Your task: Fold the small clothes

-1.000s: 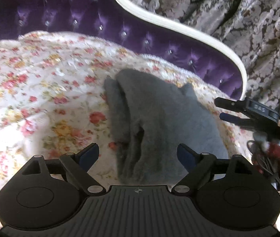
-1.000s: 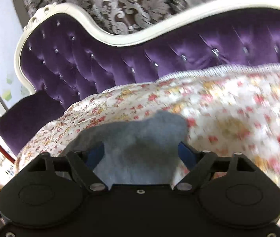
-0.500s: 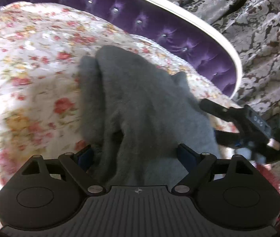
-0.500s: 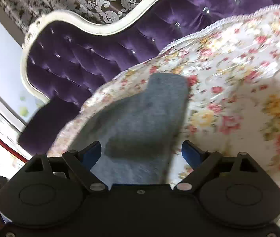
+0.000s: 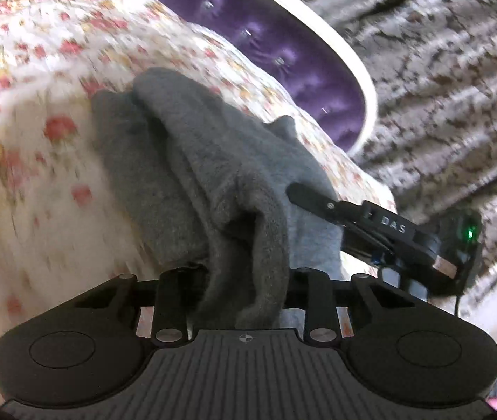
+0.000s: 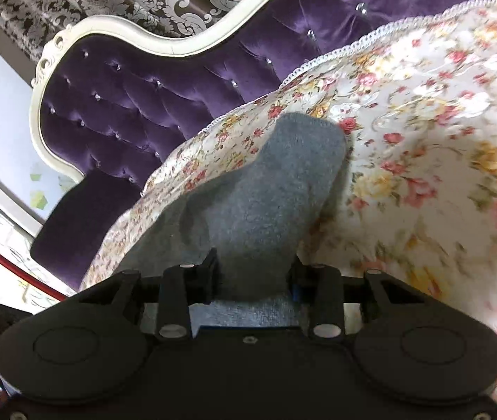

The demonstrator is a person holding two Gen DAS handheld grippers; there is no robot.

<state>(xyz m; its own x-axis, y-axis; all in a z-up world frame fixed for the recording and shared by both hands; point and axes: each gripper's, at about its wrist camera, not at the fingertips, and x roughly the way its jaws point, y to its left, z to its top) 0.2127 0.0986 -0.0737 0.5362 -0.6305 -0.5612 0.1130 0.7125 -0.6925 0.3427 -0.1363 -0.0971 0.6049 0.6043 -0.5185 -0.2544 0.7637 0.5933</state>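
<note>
A small grey fleece garment [image 5: 192, 161] lies partly folded on a floral bedspread [image 5: 31, 80]. My left gripper [image 5: 244, 280] is shut on a bunched near edge of the garment. My right gripper [image 6: 253, 276] is shut on the garment's other near corner [image 6: 269, 196]. In the left wrist view the right gripper [image 5: 371, 220] shows at the right, its fingers lying against the grey cloth. The garment's far end rests on the bedspread [image 6: 423, 140] in both views.
A purple tufted headboard [image 6: 143, 105] with a white frame stands behind the bed, also in the left wrist view [image 5: 283, 56]. A patterned brown and silver curtain [image 5: 441, 70] hangs beyond it. The bed edge drops off at the left of the right wrist view.
Both grippers moved in onto the garment and closed on its near edge. They were open one second ago. The cloth now bunches between the fingers.
</note>
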